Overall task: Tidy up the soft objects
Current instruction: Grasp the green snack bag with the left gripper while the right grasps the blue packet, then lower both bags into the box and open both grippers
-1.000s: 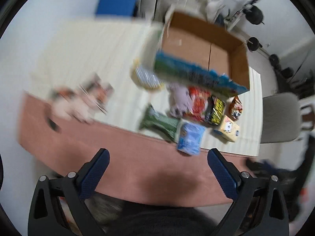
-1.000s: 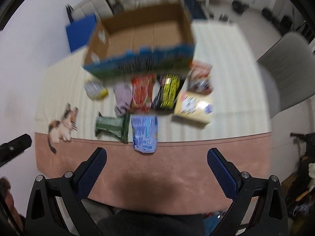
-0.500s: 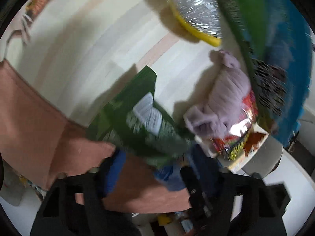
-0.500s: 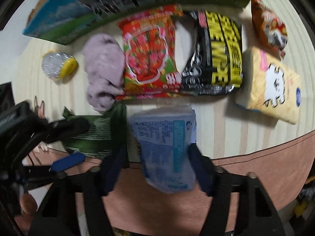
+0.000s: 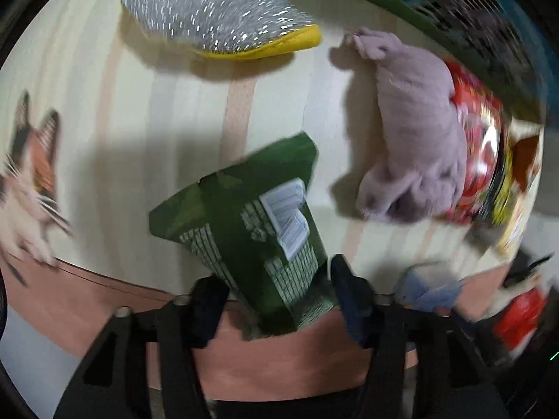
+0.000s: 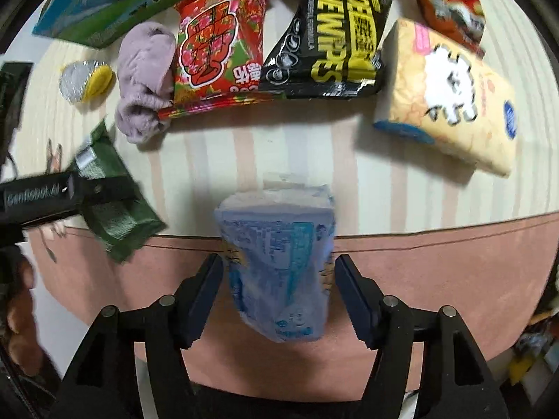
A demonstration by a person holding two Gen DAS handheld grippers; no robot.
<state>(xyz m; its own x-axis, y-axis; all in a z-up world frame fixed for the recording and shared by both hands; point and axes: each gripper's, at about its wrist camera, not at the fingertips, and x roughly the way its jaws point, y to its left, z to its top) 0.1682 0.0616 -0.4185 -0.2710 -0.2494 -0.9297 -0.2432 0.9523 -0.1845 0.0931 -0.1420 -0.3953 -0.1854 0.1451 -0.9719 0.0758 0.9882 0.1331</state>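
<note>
My left gripper (image 5: 276, 296) is shut on a green packet (image 5: 258, 230) and holds it tilted above the table edge; the packet also shows in the right wrist view (image 6: 115, 206). My right gripper (image 6: 277, 279) is shut on a light blue tissue pack (image 6: 279, 262), lifted off the striped cloth (image 6: 279, 146). A lilac plush cloth (image 5: 415, 129) lies to the right of the green packet, also in the right wrist view (image 6: 145, 80). A silver and yellow scourer (image 5: 216, 10) lies beyond.
A red snack bag (image 6: 220, 49), a black wipes pack (image 6: 332, 35), a yellow tissue pack (image 6: 450, 94) and an orange bag (image 6: 450, 3) lie in a row before a printed cardboard box (image 6: 115, 3). A cat plush (image 5: 24, 188) lies at left.
Both grippers dropped to the table, closed on the green packet and the blue pack, and lifted them slightly.
</note>
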